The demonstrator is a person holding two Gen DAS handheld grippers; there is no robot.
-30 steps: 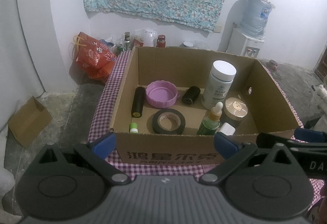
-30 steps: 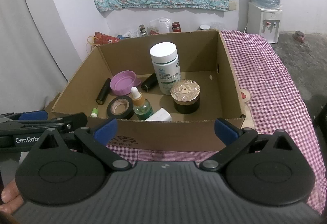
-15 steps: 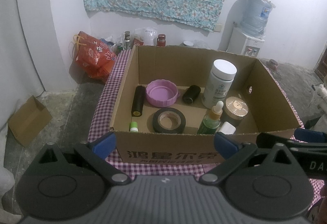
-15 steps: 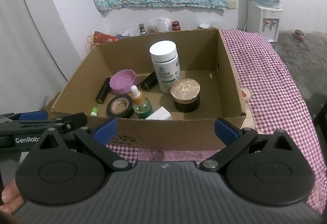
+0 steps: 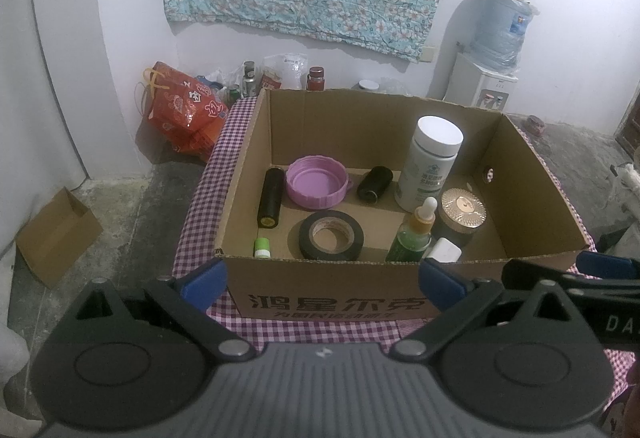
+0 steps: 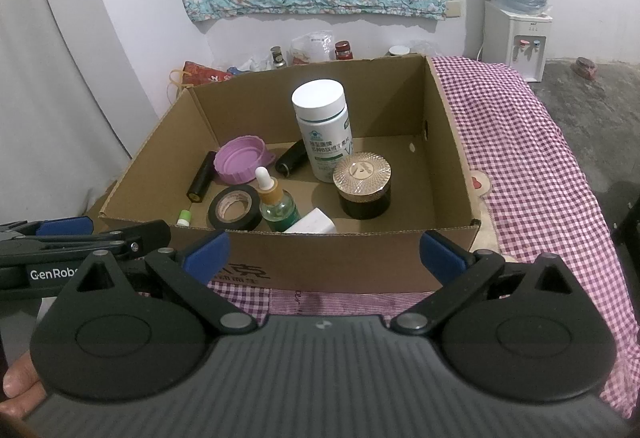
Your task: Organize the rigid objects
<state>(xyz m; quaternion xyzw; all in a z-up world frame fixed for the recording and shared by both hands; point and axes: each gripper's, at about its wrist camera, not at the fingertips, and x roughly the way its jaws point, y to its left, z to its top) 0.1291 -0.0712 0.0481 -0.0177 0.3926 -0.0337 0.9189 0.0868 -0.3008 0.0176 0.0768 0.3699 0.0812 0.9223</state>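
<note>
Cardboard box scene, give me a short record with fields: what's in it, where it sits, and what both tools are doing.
container: open cardboard box on a purple checked cloth
upright items: white bottle, green dropper bottle, gold-lidded dark jar
lying items: black tape roll, pink lid, two black cylinders, small green-capped tube
near front wall: white block, partly hidden
left tool: open, empty, in front of the box
right tool: open, empty, in front of the box

Two black cylinders (image 5: pixel 271 198), two bottles (image 5: pixel 430 162), one tape roll (image 5: pixel 331 235).
</note>
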